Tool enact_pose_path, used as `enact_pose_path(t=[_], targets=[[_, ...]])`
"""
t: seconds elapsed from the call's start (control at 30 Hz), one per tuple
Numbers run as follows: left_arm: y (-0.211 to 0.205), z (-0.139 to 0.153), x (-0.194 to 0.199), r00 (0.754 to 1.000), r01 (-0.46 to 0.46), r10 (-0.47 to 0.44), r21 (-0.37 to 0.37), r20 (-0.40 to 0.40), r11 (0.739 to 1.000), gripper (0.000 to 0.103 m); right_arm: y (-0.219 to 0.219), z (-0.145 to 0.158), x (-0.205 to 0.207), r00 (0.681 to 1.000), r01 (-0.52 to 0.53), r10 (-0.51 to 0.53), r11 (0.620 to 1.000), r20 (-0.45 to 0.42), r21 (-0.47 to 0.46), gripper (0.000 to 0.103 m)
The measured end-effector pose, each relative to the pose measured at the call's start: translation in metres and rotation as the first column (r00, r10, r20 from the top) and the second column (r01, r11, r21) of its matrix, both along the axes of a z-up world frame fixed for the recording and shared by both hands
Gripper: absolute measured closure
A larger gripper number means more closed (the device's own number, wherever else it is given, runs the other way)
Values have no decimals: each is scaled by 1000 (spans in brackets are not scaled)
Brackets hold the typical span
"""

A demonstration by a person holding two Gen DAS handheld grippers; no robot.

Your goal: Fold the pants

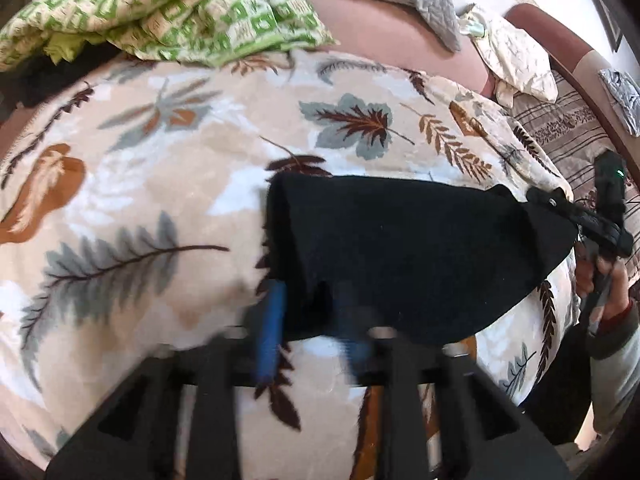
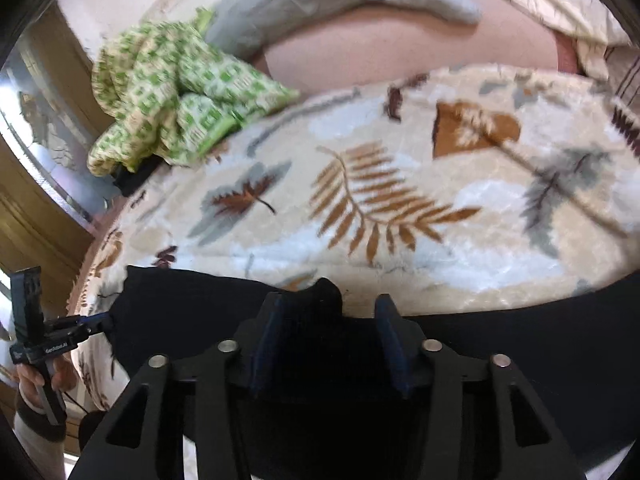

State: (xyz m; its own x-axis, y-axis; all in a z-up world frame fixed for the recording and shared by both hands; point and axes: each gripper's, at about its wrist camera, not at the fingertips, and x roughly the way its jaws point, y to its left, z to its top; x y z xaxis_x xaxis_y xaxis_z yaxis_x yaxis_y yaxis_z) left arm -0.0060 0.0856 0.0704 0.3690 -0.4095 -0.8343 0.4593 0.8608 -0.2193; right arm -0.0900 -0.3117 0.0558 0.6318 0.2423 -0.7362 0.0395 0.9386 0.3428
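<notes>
Black pants point(image 1: 416, 252) lay flat, folded into a compact dark slab on leaf-print blanket point(image 1: 168, 160), near edge. Left gripper point(image 1: 312, 320) fingers point(image 1: 272, 320) part-open, astride pants' corner, not pinching. Right gripper point(image 2: 328, 344) fingers part-open, fabric peak between, grip unclear. Green-checked cloth point(image 2: 172, 92) bunched beyond.

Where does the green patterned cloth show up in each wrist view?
Left wrist: green patterned cloth at the top left, behind the leaf-print blanket.
Right wrist: upper left, on the blanket's far-left edge.
Shared landmark: the black pants on the blanket.
</notes>
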Motion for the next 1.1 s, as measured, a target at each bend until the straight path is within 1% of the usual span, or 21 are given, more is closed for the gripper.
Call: enact_pose_path(t=[0.03, 0.07, 0.1, 0.17, 0.23, 0.27, 0.33, 0.43, 0.5, 0.53, 0.57, 0.6, 0.67, 0.77, 0.83, 0.9, 0.97, 1.0, 1.07, 1.1], targets=[[3, 1, 0, 1000, -8, 8, -21, -3, 1000, 42, 10, 6, -7, 999, -44, 44, 999, 19, 0, 52], [5, 1, 1, 1000, -16, 16, -40, -9, 999, 38, 26, 10, -13, 993, -110, 110, 994, 34, 1, 52], [8, 0, 3, 999, -27, 26, -56, -19, 998, 38, 38, 13, -16, 986, -159, 159, 987, 42, -4, 52], [9, -2, 7, 999, -48, 46, -60, -28, 997, 38, 76, 14, -24, 956, -287, 289, 957, 51, -39, 53], [9, -6, 9, 997, -66, 63, -55, -40, 996, 38, 116, 9, -29, 912, -402, 407, 911, 49, -86, 53], [8, -9, 10, 997, -70, 67, -51, -47, 996, 38, 132, 5, -30, 894, -438, 445, 892, 45, -112, 53], [7, -13, 12, 996, -75, 72, -48, -58, 996, 38, 163, -4, -28, 867, -485, 497, 856, 24, -180, 53], [8, -18, 14, 993, -91, 86, -62, -79, 994, 38, 191, -14, -19, 843, -525, 538, 827, 15, -199, 53], [10, -16, 13, 993, -99, 93, -79, -76, 992, 38, 206, -22, -13, 829, -545, 559, 808, 1, -226, 56], [11, -15, 12, 993, -99, 93, -82, -71, 992, 38, 211, -25, -11, 825, -548, 566, 799, 1, -249, 70], [12, -12, 11, 994, -99, 93, -86, -64, 991, 38, 214, -27, -8, 826, -545, 564, 795, -4, -266, 82], [14, -10, 11, 994, -101, 96, -88, -59, 991, 38, 213, -27, -5, 832, -538, 555, 801, -12, -262, 99], [18, -2, 8, 994, -105, 101, -95, -44, 990, 38, 206, -20, -3, 845, -524, 534, 828, -4, -199, 99], [25, 13, 3, 994, -109, 109, -130, -9, 986, 38, 204, -1, -14, 846, -522, 532, 840, 39, -149, 99], [27, 23, 0, 993, -111, 115, -153, 17, 982, 38, 207, 3, -19, 849, -519, 526, 848, 50, -108, 99], [23, 27, -2, 993, -108, 114, -155, 29, 982, 38, 218, -6, -18, 849, -525, 529, 846, 21, -94, 98], [12, 28, -4, 995, -89, 94, -144, 31, 986, 38, 228, -25, -15, 859, -511, 511, 854, -21, -100, 98], [9, 29, -6, 996, -79, 85, -142, 36, 987, 38, 229, -31, -14, 865, -501, 501, 861, -28, -88, 93], [-3, 31, -10, 997, -52, 60, -141, 48, 989, 38, 219, -30, -16, 881, -473, 472, 880, -28, -34, 92], [-11, 31, -11, 998, -40, 47, -146, 47, 988, 38, 212, -26, -18, 885, -465, 465, 885, -19, -5, 82]])
